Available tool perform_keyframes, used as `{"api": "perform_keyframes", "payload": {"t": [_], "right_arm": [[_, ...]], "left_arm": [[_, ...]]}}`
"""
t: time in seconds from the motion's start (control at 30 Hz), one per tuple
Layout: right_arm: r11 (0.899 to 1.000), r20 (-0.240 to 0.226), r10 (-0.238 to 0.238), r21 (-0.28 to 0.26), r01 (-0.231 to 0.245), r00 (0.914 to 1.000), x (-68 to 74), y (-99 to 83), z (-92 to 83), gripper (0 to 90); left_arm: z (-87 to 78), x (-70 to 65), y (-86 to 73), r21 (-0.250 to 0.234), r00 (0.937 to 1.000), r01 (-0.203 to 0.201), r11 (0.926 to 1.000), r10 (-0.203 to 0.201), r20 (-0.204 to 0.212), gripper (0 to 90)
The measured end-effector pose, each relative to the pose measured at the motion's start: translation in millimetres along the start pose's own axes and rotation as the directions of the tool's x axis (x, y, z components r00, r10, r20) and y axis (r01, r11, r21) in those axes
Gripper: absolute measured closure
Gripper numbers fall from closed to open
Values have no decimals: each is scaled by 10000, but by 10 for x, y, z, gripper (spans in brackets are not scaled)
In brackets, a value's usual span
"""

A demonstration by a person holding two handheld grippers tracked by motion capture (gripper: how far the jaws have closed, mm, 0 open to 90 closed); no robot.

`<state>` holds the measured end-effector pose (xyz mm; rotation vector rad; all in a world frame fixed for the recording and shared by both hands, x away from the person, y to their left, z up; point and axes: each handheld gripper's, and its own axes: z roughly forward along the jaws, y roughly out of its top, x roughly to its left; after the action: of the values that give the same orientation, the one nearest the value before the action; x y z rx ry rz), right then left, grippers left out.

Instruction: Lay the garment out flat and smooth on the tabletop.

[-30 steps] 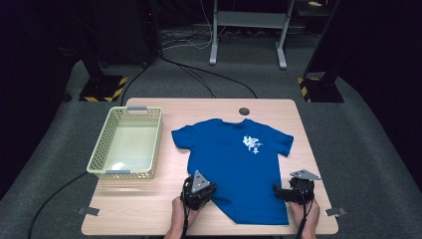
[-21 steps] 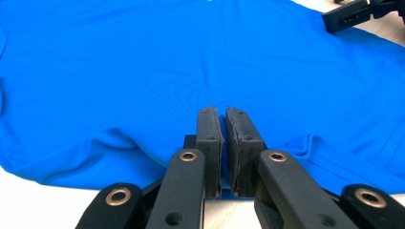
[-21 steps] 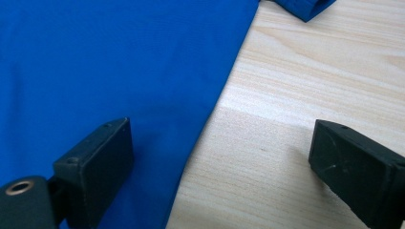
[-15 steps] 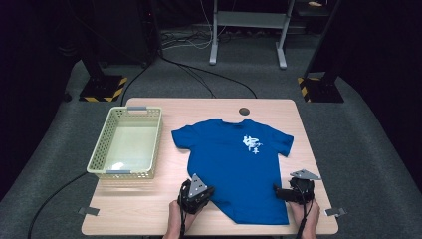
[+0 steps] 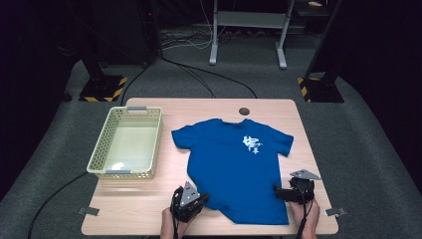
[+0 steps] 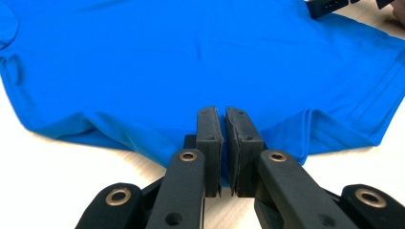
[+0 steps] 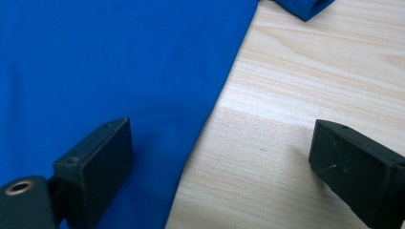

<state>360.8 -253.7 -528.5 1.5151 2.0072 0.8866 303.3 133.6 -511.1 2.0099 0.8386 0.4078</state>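
Shirt [image 5: 238,167] lay flat on the tabletop [image 5: 149,201], beside a basket [image 5: 127,143]. Left gripper [image 6: 223,138] jaws were closed, seemingly pinching its hem; right gripper [image 7: 219,162] jaws gaped wide over its side edge.

Left claw [image 5: 195,201] low, jaws pinched together; right claw [image 5: 283,193] low, jaws wide apart.

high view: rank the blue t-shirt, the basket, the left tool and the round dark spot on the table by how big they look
1. blue t-shirt
2. basket
3. left tool, though it sits nearer the camera, so it may look larger than it is
4. round dark spot
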Motion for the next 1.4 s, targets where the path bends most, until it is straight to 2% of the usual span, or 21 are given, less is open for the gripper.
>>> {"api": "perform_keyframes", "payload": {"t": [0.23, 0.87, 1.23, 1.4], "right_arm": [[10000, 7, 3, 4, -3, 10000, 0, 1, 0, 68], [10000, -2, -6, -11, 6, 10000, -1, -1, 0, 69], [10000, -3, -7, -12, 7, 10000, -1, -1, 0, 69], [10000, -2, -3, -11, 3, 10000, -1, -1, 0, 69]], "left_arm": [[-34, 51, -77, 10, 9997, 230, 9997, -230, -42, 844], [-139, -6, -105, 35, 9999, -113, 9999, 113, -39, 844], [-206, -9, -246, 232, 10000, -40, 9997, 40, -35, 840], [-299, -7, -303, 347, 10000, -66, 9994, 67, -32, 832]]}}
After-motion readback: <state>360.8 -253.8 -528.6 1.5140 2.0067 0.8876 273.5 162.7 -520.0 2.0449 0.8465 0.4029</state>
